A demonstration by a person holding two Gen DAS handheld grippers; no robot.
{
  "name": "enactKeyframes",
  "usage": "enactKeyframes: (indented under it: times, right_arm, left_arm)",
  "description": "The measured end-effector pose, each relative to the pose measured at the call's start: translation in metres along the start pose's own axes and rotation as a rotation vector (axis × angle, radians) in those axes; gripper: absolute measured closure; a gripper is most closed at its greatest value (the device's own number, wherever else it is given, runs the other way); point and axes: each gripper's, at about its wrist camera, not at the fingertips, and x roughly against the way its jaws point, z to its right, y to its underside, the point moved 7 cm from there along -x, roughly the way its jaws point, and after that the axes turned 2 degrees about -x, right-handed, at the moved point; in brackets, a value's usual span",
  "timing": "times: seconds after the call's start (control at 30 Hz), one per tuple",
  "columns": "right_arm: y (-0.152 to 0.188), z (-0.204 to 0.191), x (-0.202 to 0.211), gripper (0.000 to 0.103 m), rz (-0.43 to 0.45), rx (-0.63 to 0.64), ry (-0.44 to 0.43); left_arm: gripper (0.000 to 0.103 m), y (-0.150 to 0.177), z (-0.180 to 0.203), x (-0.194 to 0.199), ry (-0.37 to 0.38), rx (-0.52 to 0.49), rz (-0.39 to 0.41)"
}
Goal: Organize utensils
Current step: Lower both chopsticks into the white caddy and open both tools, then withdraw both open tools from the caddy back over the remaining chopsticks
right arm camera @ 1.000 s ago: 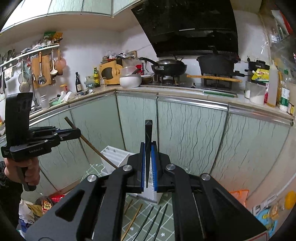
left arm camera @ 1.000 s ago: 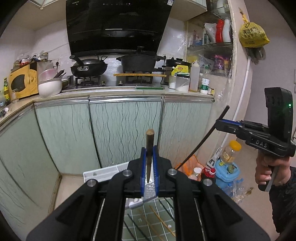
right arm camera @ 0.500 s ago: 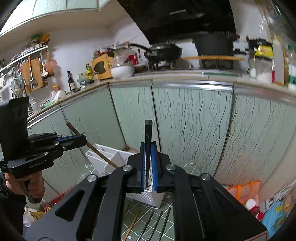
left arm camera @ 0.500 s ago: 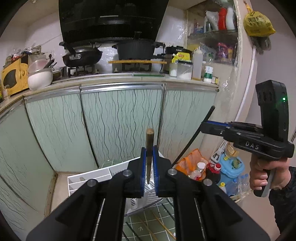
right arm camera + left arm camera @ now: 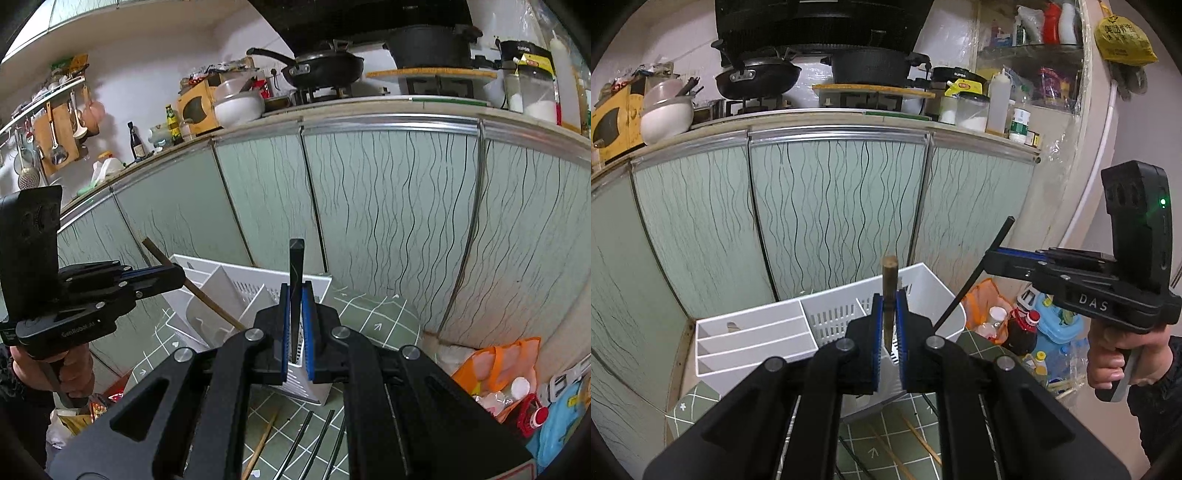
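My left gripper point(image 5: 887, 325) is shut on a brown wooden chopstick point(image 5: 889, 291) that stands upright between the blue pads. My right gripper point(image 5: 296, 325) is shut on a black chopstick point(image 5: 296, 280), also upright. Both hover above a white utensil organizer point(image 5: 753, 332) with long slots and a slotted basket section; it also shows in the right wrist view point(image 5: 221, 288). The right gripper shows in the left wrist view point(image 5: 993, 258) with the black chopstick point(image 5: 975, 273) slanting down. The left gripper shows in the right wrist view point(image 5: 173, 275) with the brown chopstick point(image 5: 207, 299).
Several loose chopsticks point(image 5: 306, 439) lie on the green grid mat point(image 5: 373, 321) below the organizer. Green cabinet doors point(image 5: 831, 210) stand right behind it. An orange bag and bottles point(image 5: 1004, 317) crowd the floor at the right. Pans and jars sit on the counter above.
Both grippers have tilted down and moved closer to the organizer, which now fills more of each view. Each still holds its chopstick.
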Motion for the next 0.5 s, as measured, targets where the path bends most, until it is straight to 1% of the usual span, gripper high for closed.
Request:
enactKeyframes:
  times: [0.17,0.2,0.23,0.27,0.3,0.33,0.37,0.4,0.43,0.5]
  right_arm:
    - [0.002,0.002,0.002,0.096,0.005,0.004,0.014]
    - [0.003,0.003,0.003,0.089,0.002,0.008,0.029]
    - [0.003,0.005,0.005,0.082,0.001,0.008,0.047]
    - [0.002,0.005,0.008,0.066,0.007,0.008,0.049]
    - [0.002,0.006,0.011,0.057,0.012,0.008,0.050]
    - [0.002,0.007,0.014,0.055,0.015,0.009,0.053]
    - [0.003,0.007,0.016,0.052,0.016,0.010,0.056]
    - [0.003,0.008,0.019,0.042,0.018,0.012,0.065]
    - [0.003,0.008,0.022,0.037,0.023,0.015,0.072]
    - [0.004,0.007,0.030,0.024,0.033,0.027,0.079]
  left_arm:
    - [0.093,0.006,0.002,-0.002,-0.006,-0.014,-0.003]
    - [0.086,0.006,0.002,-0.001,-0.012,-0.018,0.002]
    - [0.074,0.006,0.001,0.001,-0.024,-0.019,0.009]
    - [0.041,0.005,0.000,0.004,-0.032,-0.019,0.018]
    - [0.015,0.004,-0.001,0.007,-0.043,-0.018,0.031]
    - [0.014,0.003,-0.002,0.013,-0.056,-0.017,0.052]
    - [0.014,0.001,-0.002,0.017,-0.053,-0.019,0.062]
    - [0.014,0.001,-0.002,0.020,-0.055,-0.023,0.063]
    - [0.012,0.001,-0.002,0.023,-0.075,-0.031,0.063]
    - [0.005,-0.001,-0.003,0.029,-0.105,-0.045,0.066]
